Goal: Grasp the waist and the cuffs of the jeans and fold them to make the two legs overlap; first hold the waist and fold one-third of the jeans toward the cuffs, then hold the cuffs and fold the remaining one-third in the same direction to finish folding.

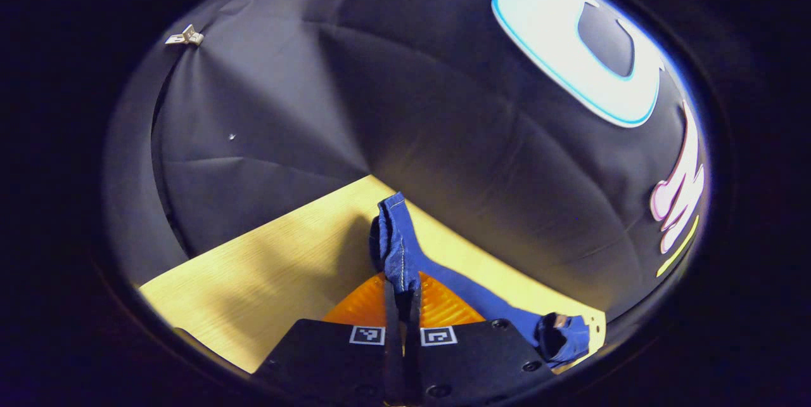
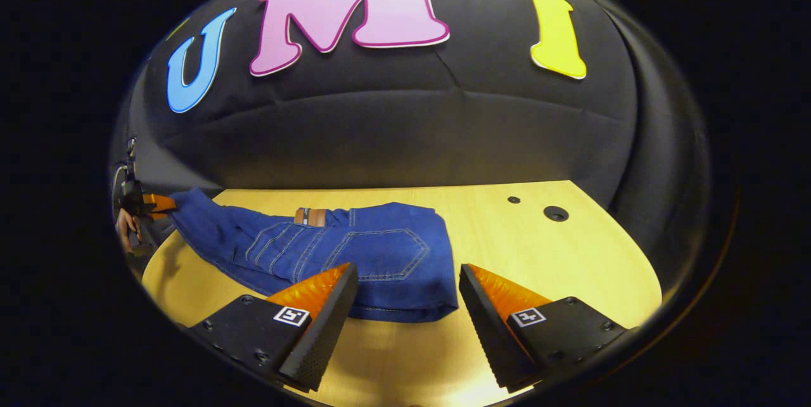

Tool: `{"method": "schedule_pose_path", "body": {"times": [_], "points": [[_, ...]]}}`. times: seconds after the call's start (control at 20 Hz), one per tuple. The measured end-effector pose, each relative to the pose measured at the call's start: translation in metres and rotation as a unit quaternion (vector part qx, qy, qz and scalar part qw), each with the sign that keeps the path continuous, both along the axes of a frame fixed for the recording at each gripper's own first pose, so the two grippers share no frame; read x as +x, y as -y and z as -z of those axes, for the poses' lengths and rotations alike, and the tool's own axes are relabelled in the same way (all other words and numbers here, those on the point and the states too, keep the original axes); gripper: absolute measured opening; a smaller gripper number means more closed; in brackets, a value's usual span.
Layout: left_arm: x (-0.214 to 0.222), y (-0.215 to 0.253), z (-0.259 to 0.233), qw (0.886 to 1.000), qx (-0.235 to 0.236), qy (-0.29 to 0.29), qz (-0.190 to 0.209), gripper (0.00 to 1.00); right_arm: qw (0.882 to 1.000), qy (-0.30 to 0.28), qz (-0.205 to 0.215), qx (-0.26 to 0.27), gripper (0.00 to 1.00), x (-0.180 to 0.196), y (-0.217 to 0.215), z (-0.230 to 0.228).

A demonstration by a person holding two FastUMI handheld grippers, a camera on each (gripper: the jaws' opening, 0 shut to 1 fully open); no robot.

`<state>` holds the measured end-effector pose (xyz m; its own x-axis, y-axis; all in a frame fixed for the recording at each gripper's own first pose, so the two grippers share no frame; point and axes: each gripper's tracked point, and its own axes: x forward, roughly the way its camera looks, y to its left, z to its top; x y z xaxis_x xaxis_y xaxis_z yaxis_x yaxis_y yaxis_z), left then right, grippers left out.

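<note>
- Left gripper [image 1: 402, 305] first: in the left gripper view its two fingers are clenched right together on a bunched strip of the jeans [image 1: 400, 248] — looks like a hem edge with pale stitching, so my guess is that's the cuff end. The denim stands up out of the pinch and a band of it trails off to the right over the table [image 1: 253, 280], ending in a rumpled lump near the edge.
- In the right gripper view you can spot that same gripper way off at the far left, a hand [image 2: 125, 224] around it, with the leg of the jeans [image 2: 355, 255] stretched up off the wood toward it. I reckon it's held high like that to keep the legs taut and lined up for the fold.
- Middle of the right gripper view: the waist end lies flat on the table [image 2: 570, 255], back pocket facing up, a brown patch at the waistband.
- Right gripper [image 2: 405, 305]: fingers spread wide, nothing between them — hovering just in front of the near edge of the waist section. Seems lined up to grab the waist, not touching yet as far as I can tell.
- Further right the wood has two small dark holes [image 2: 555, 213], well apart from the denim.
- So the legs-overlap fold looks like it's only getting set up.
</note>
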<state>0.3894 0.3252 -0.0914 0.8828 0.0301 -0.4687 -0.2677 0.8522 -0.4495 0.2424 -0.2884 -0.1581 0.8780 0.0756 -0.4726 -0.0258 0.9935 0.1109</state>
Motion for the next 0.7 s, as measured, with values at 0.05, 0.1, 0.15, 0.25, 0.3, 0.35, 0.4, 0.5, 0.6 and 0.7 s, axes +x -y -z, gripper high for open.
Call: {"method": "schedule_pose_path", "body": {"times": [0.05, 0.1, 0.15, 0.25, 0.3, 0.35, 0.4, 0.5, 0.6, 0.7], "points": [[-0.002, 0.011, -0.016, 1.0, 0.004, 0.008, 0.007, 0.06, 1.0, 0.001, 0.004, -0.004, 0.99, -0.003, 0.006, -0.003], [-0.002, 0.028, -0.028, 1.0, 0.008, 0.017, 0.023, 0.06, 1.0, 0.001, 0.007, -0.008, 0.99, -0.005, 0.012, -0.006], [-0.003, 0.046, -0.045, 0.999, 0.018, 0.028, 0.039, 0.06, 1.0, 0.002, 0.011, -0.011, 0.99, -0.008, 0.02, -0.009], [-0.003, 0.087, -0.08, 0.996, 0.037, 0.044, 0.075, 0.06, 1.0, 0.005, 0.023, -0.015, 0.99, -0.014, 0.034, -0.016], [-0.009, 0.109, -0.094, 0.994, 0.047, 0.047, 0.09, 0.06, 0.999, 0.006, 0.031, -0.016, 0.99, -0.017, 0.043, -0.019], [-0.01, 0.129, -0.105, 0.992, 0.053, 0.053, 0.104, 0.06, 0.999, 0.008, 0.039, -0.015, 0.99, -0.019, 0.052, -0.023], [-0.011, 0.151, -0.115, 0.99, 0.057, 0.056, 0.117, 0.06, 0.999, 0.01, 0.048, -0.015, 0.99, -0.022, 0.061, -0.026], [-0.008, 0.194, -0.132, 0.986, 0.065, 0.062, 0.14, 0.06, 0.998, 0.015, 0.067, -0.015, 0.94, -0.028, 0.084, -0.034], [-0.004, 0.249, -0.149, 0.98, 0.066, 0.072, 0.173, 0.06, 0.996, 0.021, 0.088, -0.018, 0.99, -0.035, 0.11, -0.043], [-0.002, 0.301, -0.151, 0.97, 0.086, 0.071, 0.216, 0.06, 0.993, 0.023, 0.111, -0.018, 0.99, -0.044, 0.138, -0.05]]}}
